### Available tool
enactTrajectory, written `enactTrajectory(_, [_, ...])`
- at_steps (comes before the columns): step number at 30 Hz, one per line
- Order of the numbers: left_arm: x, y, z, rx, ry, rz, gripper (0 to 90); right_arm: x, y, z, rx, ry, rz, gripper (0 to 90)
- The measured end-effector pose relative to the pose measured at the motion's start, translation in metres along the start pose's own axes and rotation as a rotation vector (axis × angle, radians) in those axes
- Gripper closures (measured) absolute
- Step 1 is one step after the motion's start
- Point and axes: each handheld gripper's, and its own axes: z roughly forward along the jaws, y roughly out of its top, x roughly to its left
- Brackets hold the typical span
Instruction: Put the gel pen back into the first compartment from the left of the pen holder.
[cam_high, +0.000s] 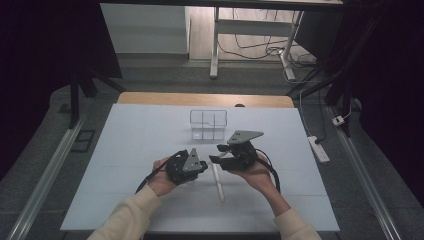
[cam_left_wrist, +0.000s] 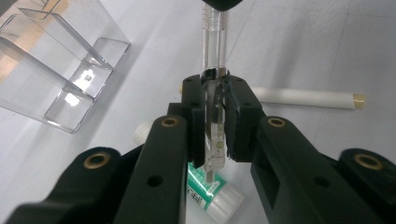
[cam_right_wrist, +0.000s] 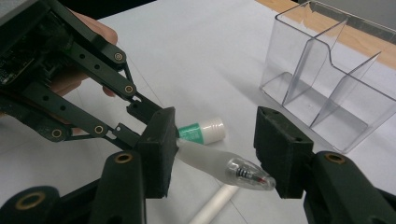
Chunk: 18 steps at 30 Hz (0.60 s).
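A: Surface? 
B: White table (cam_high: 130, 150), dim room.
A: L gripper (cam_left_wrist: 215, 116)? 
B: Clamping a clear pen (cam_left_wrist: 214, 107), mid-table.
A: R gripper (cam_right_wrist: 219, 154)? 
B: Jaws apart, pen tip sitting between, pads not pressing.
A: Nearby? 
B: Glue stick (cam_right_wrist: 201, 131), white tube (cam_left_wrist: 303, 98) lying under; clear organizer (cam_right_wrist: 327, 79) standing beyond.

High view: looking forward and down from above the person's side, taking in the whole table (cam_high: 150, 130) from afar.
Left gripper view: riding close, looking along its jaws at the clear pen (cam_left_wrist: 214, 84).
Right gripper view: sitting close, facing the pen's tip.
Shared: all three are showing the clear organizer (cam_high: 208, 124) (cam_left_wrist: 56, 70) (cam_right_wrist: 327, 70).
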Motion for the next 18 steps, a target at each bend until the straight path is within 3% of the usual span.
enactTrajectory(18, [-0.0017, 0.0007, 0.0020, 0.002, -0.002, 0.004, 79.2, 0.0036, -0.0007, 0.0047, -0.001, 0.006, -0.008, 48.8])
